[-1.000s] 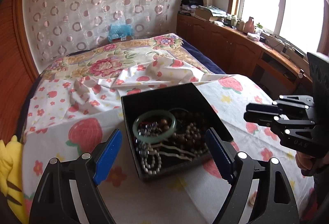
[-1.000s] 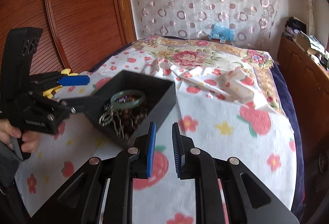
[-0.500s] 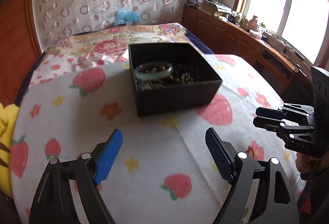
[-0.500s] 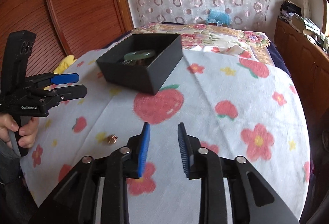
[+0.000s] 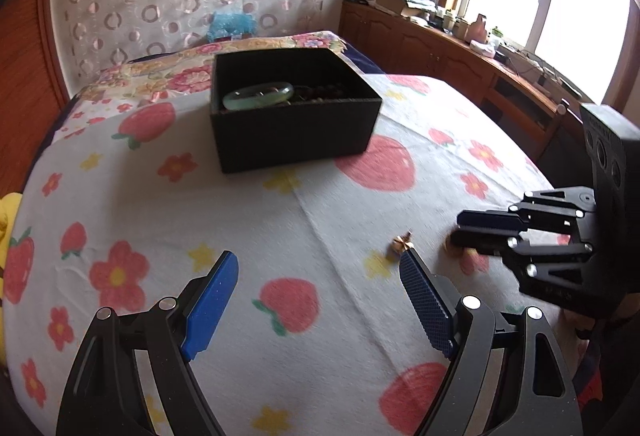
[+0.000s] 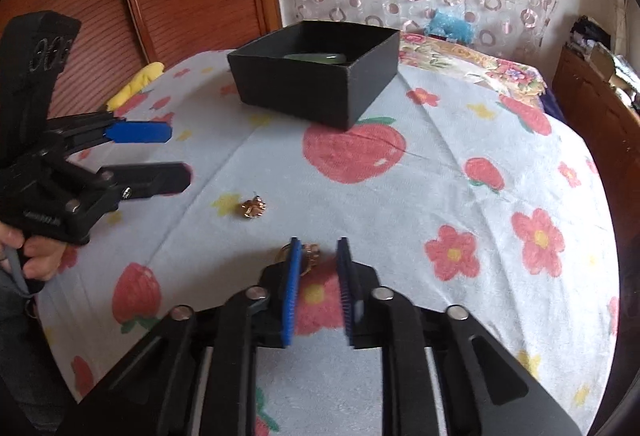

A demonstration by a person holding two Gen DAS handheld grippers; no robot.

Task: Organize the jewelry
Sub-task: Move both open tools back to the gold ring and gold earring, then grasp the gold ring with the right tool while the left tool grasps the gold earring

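A black box (image 5: 294, 108) (image 6: 320, 72) stands on the flowered cloth with a green bangle (image 5: 258, 96) and beads inside. A small gold piece (image 5: 401, 243) (image 6: 253, 208) lies on the cloth, just off my left gripper's right fingertip. A second gold ring piece (image 6: 310, 256) lies between my right gripper's fingertips, low on the cloth. My left gripper (image 5: 316, 268) is wide open and empty. My right gripper (image 6: 318, 256) (image 5: 464, 230) is partly open around the ring, not closed on it.
The cloth covers a rounded table (image 6: 460, 164) whose edge drops off at right and front. A yellow toy (image 6: 134, 86) lies at the left edge. A wooden cabinet (image 5: 460, 48) with clutter runs under the window.
Both grippers have pulled back from the box and come lower to the cloth. The right gripper has opened a little and now straddles the gold ring piece.
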